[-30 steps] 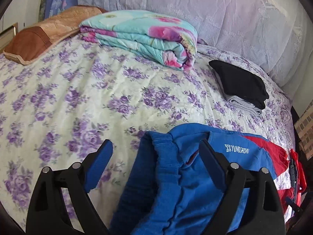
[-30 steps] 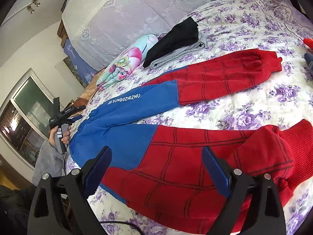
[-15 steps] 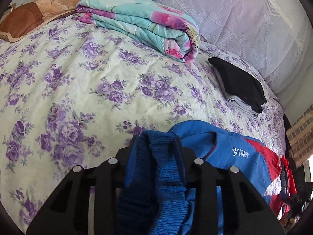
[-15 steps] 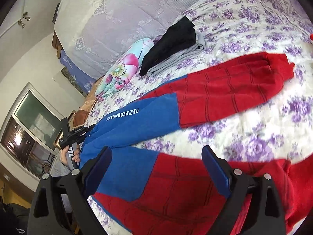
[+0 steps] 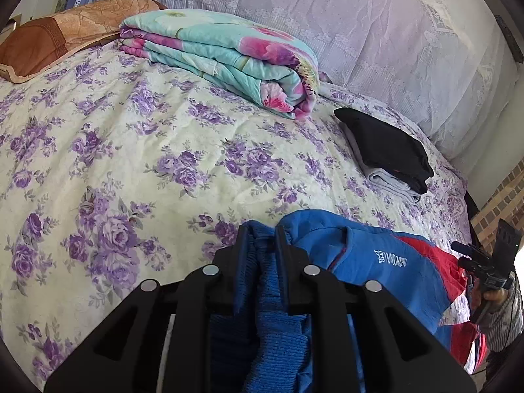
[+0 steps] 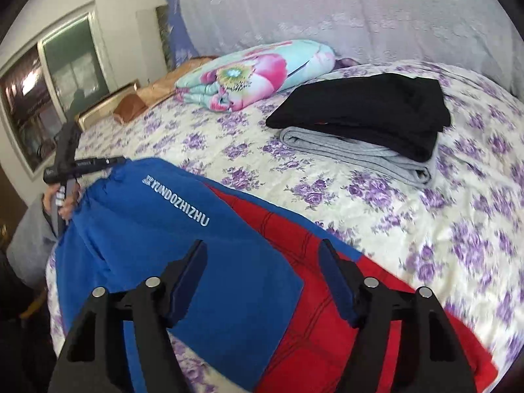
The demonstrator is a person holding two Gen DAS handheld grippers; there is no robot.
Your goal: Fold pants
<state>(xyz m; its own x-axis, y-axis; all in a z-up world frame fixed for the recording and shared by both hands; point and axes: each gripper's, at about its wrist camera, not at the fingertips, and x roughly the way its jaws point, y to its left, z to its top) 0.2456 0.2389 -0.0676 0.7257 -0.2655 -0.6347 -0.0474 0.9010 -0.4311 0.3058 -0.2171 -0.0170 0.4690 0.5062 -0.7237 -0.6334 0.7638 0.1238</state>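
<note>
Left claw (image 5: 260,232), jaws closing, pinches the blue knit waistband of the pants (image 5: 376,262) lying on the floral bed (image 5: 131,150). Right claw (image 6: 262,255), half open and closing, hovers above the pants' blue-and-red leg, gripping nothing.

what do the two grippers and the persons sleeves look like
Both are black plastic two-finger tools with angular cut-out linkages and round silver pins at the joints. The left gripper and right gripper carry dark blue pads inside the fingers. Seen from the other side, each has a black pistol-style handle with a block on top. The sleeves look grey and finely striped.
</note>
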